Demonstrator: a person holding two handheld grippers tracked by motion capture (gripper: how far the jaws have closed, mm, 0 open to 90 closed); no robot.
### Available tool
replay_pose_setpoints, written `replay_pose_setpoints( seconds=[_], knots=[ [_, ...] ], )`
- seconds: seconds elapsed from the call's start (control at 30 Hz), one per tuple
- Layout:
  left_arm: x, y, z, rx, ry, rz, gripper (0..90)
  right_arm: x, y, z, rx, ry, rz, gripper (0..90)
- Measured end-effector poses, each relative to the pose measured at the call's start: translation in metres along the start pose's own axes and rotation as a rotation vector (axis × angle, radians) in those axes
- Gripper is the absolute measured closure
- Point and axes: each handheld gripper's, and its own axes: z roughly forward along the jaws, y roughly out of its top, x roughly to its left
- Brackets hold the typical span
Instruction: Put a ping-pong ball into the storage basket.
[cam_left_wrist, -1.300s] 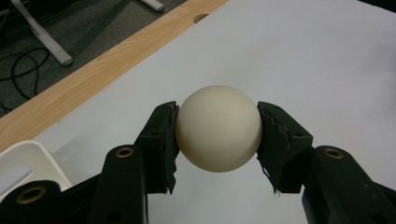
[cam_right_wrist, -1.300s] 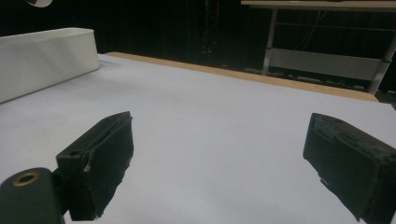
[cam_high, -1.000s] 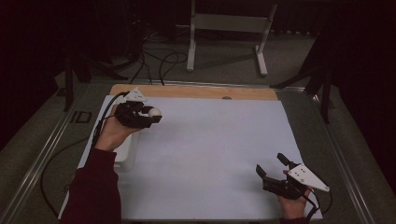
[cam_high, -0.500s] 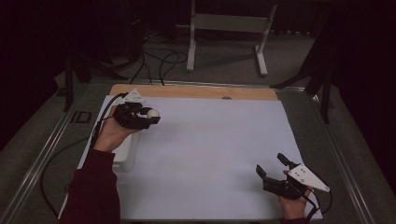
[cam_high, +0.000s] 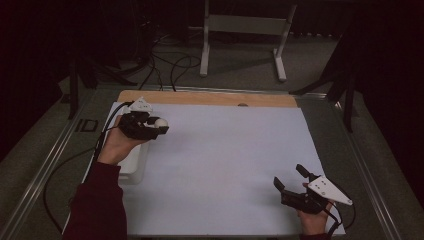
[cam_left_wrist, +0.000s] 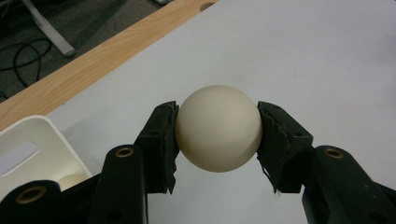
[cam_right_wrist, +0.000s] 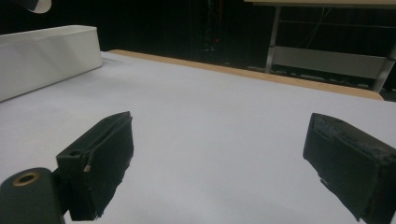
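A cream ball (cam_left_wrist: 218, 129) sits clamped between the jaws of my left gripper (cam_left_wrist: 218, 140), held a little above the white sheet (cam_left_wrist: 327, 60). In the high view the left gripper (cam_high: 159, 126) and its ball (cam_high: 161, 122) hover at the table's left, just right of a white bin (cam_high: 131, 162). A second cream ball (cam_left_wrist: 71, 181) lies inside that white bin (cam_left_wrist: 32, 149). My right gripper (cam_high: 291, 177) rests low at the front right, jaws wide apart, with nothing between the fingers (cam_right_wrist: 100, 158).
A wooden strip (cam_high: 210, 98) runs along the far edge of the white sheet (cam_high: 225, 160). The white bin (cam_right_wrist: 42, 56) stands far left in the right gripper view. Cables and a metal stand (cam_high: 240, 35) lie on the floor beyond the table.
The left gripper with the ball has drifted slightly right and toward me. The right gripper has not moved.
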Motion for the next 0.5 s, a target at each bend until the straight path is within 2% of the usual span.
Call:
replay_pose_setpoints(
  seconds=[0.5],
  knots=[
    [0.002,-0.0061,0.0024,0.008,-0.003,-0.01,51.1,0.0006,-0.0002,0.0,0.003,0.01,-0.001,8.3]
  ],
)
